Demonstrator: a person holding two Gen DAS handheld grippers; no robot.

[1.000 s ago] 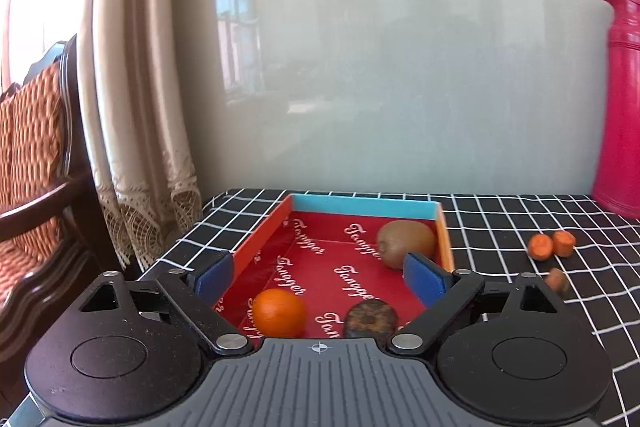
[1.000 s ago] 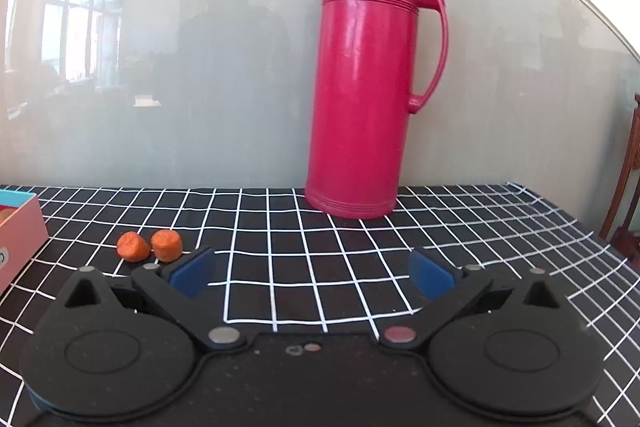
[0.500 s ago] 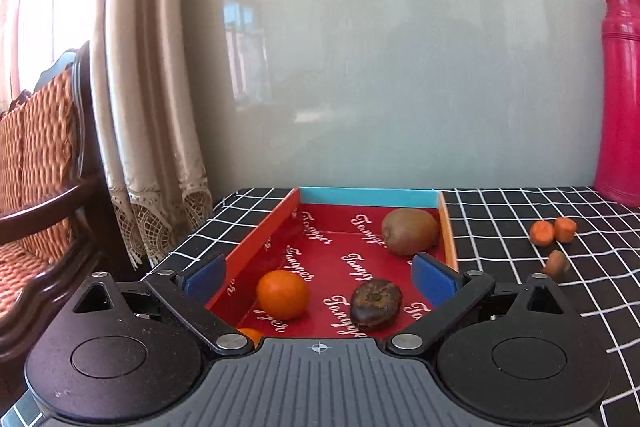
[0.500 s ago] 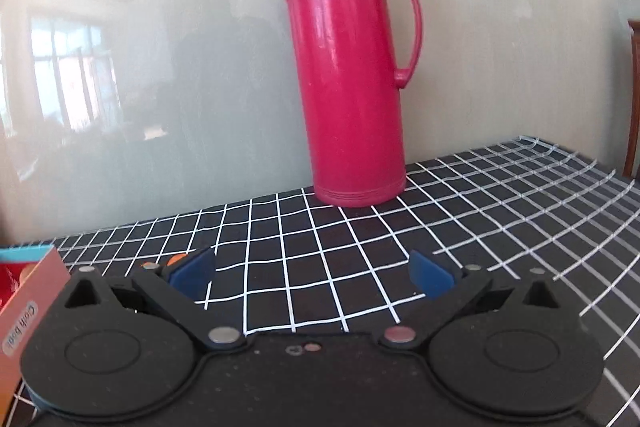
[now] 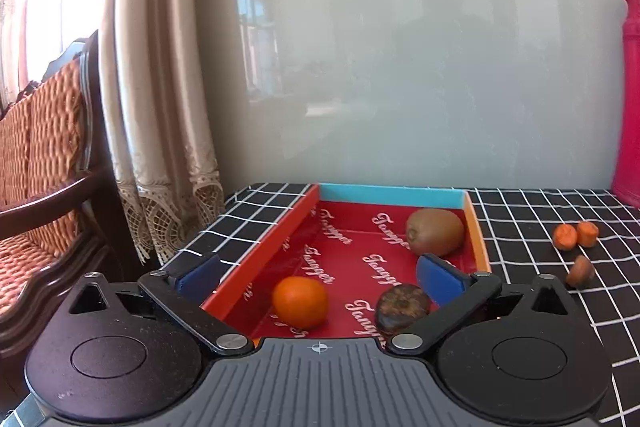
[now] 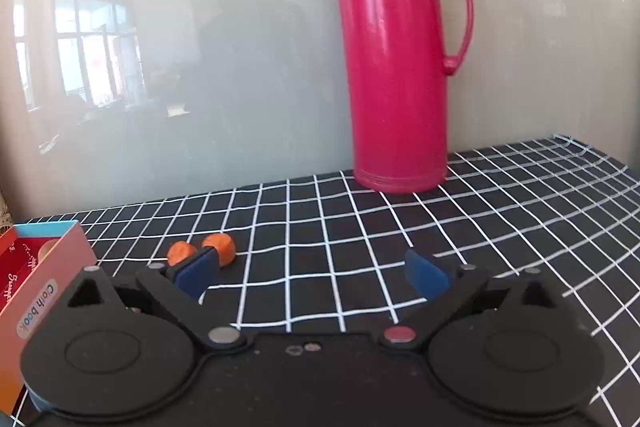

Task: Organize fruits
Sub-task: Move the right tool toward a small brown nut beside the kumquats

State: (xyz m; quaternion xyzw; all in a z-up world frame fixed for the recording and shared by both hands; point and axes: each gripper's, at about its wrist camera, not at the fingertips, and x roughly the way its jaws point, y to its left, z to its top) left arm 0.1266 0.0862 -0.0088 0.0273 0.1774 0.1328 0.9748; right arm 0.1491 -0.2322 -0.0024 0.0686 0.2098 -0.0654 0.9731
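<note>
A shallow red box (image 5: pixel 280 235) with a blue far wall holds a kiwi (image 5: pixel 435 231), an orange mandarin (image 5: pixel 300 302) and a dark brown fruit (image 5: pixel 402 308). My left gripper (image 5: pixel 318 273) is open and empty, hovering over the box's near end. Three small orange fruits (image 5: pixel 565 236) lie on the checked cloth right of the box. Two of them (image 6: pixel 218 245) show in the right wrist view, just beyond the left fingertip of my right gripper (image 6: pixel 310 271), which is open and empty. The box's corner (image 6: pixel 48 267) shows at the left there.
A tall red thermos (image 6: pixel 394 59) stands at the back by the glossy wall, its edge also in the left wrist view (image 5: pixel 630 99). A curtain (image 5: pixel 156 87) and a wooden sofa (image 5: pixel 44 163) stand off the table's left edge. Black checked cloth (image 6: pixel 480 227) covers the table.
The left gripper has drawn back and risen, showing more of the box. The right gripper has swung left, bringing the box corner and small orange fruits close to its left finger.
</note>
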